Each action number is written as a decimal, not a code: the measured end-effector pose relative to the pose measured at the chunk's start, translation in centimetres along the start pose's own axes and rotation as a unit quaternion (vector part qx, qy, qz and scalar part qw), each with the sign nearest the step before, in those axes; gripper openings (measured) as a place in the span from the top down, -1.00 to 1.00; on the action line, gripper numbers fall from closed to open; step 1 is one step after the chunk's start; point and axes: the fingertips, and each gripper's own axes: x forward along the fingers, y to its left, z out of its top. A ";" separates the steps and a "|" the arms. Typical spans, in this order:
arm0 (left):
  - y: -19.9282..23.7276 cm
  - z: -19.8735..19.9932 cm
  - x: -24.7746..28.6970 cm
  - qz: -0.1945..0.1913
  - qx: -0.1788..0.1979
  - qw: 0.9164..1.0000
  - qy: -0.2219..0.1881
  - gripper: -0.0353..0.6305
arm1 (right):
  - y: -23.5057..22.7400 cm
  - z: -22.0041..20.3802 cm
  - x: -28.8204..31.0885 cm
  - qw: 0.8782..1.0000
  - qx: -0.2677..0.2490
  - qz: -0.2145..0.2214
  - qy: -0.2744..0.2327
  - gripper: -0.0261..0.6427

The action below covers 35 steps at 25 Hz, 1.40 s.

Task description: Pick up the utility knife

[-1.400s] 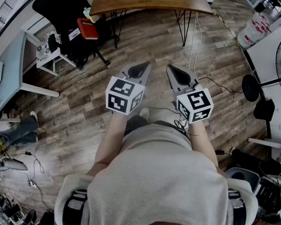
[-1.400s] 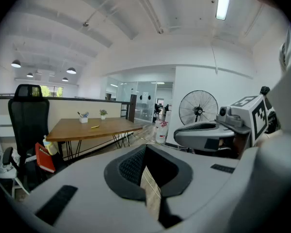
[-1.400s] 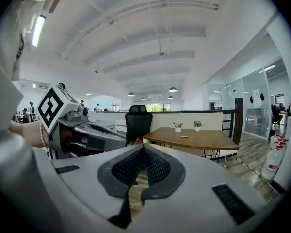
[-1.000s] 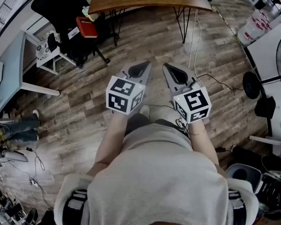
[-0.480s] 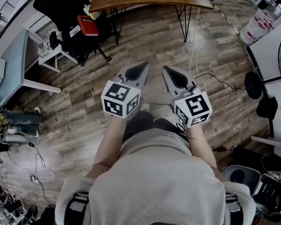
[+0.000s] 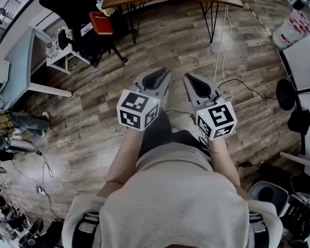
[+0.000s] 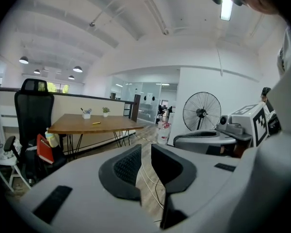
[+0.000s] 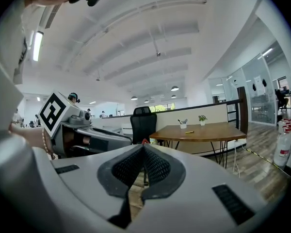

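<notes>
The utility knife (image 7: 96, 123) (a small yellow sliver from here) lies flat near the middle of the wooden worktop (image 7: 68, 126), its long axis along the worktop's length. Which end leads I cannot tell. Both grippers hang over the floor (image 6: 93, 112), well apart from it. The left gripper (image 7: 145, 152) has just been opening its jaws, with nothing between them. The right gripper (image 8: 143, 152) is closed and empty. In the head view the worktop has slid toward the top edge.
</notes>
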 end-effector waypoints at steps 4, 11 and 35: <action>2.3 0.5 2.2 0.001 -0.004 1.000 0.004 0.42 | -1.8 0.1 1.9 1.000 0.005 0.000 0.000 0.89; 8.5 3.2 7.0 -0.018 0.000 1.000 0.009 0.22 | -5.7 2.2 8.8 1.000 -0.005 -0.011 -0.001 0.89; 24.4 8.7 16.8 -0.073 -0.017 0.997 0.004 0.27 | -13.8 5.1 25.7 0.997 0.011 -0.070 0.015 0.89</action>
